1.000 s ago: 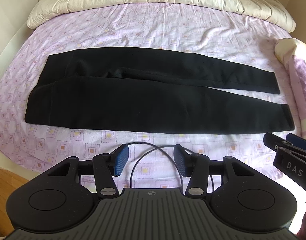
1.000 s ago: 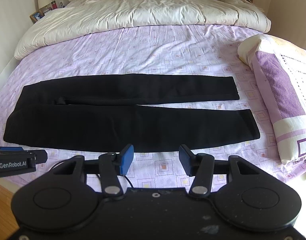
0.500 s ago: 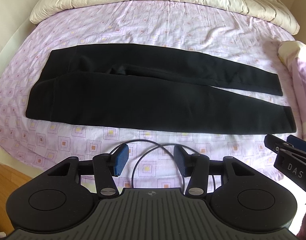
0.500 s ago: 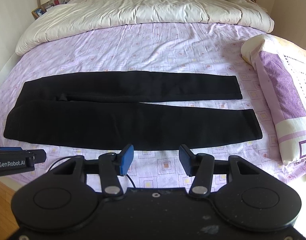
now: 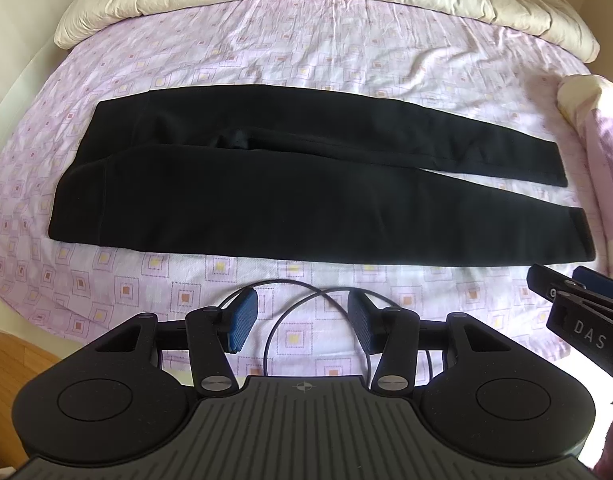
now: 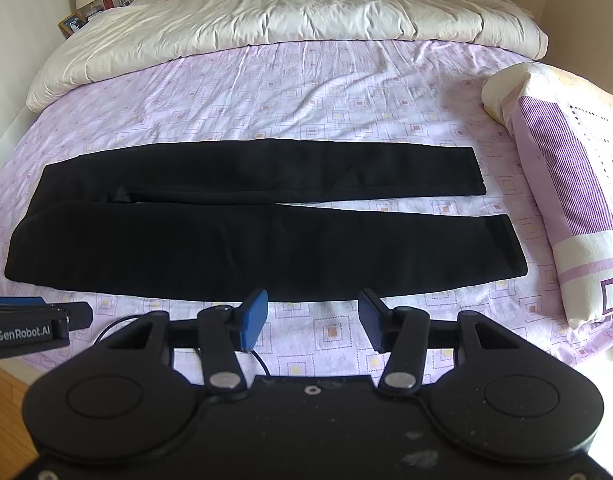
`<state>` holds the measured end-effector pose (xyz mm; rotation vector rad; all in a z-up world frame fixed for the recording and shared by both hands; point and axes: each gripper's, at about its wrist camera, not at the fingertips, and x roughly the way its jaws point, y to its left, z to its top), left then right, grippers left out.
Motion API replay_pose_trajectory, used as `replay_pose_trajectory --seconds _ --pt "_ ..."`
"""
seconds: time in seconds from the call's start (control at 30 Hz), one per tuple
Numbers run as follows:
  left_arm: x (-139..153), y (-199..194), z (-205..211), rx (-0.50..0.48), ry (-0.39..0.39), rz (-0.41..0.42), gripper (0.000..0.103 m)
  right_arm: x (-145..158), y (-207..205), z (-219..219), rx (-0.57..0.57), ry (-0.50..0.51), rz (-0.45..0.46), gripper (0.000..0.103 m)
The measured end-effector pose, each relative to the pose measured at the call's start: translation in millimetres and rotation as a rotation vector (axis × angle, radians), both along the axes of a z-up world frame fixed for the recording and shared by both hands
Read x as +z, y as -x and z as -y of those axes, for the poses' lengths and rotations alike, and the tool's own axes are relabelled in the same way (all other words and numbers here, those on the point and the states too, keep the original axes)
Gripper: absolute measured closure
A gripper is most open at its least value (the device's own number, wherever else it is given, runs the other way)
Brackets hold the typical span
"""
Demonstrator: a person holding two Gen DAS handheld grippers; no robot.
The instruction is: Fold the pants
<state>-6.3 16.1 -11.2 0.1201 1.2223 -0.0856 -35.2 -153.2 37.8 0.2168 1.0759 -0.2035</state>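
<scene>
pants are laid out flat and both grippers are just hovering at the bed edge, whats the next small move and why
Probably bring both down onto the near leg's edge. The black pants lie flat on the purple sheet, legs side by side, not yet folded. The left hand-held gripper and right hand-held gripper are open and empty, short of the fabric. Gripping that near edge would let them fold it over the far leg.

matt black cloth pants [image 5: 266,200] lie on a printed cotton-like sheet [image 5: 306,64]; at 12 o'clock a creased cream duvet [image 6: 286,12]; ribbed blue pads [image 5: 242,326] on matt black plastic.
</scene>
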Motion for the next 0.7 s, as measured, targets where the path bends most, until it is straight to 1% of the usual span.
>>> replay_pose_trajectory --seconds 0.7 --pt "-1.0 -4.5 -8.0 0.029 0.006 -0.012 0.055 -1.7 -6.7 0.5 0.033 -0.006 -0.003 0.05"
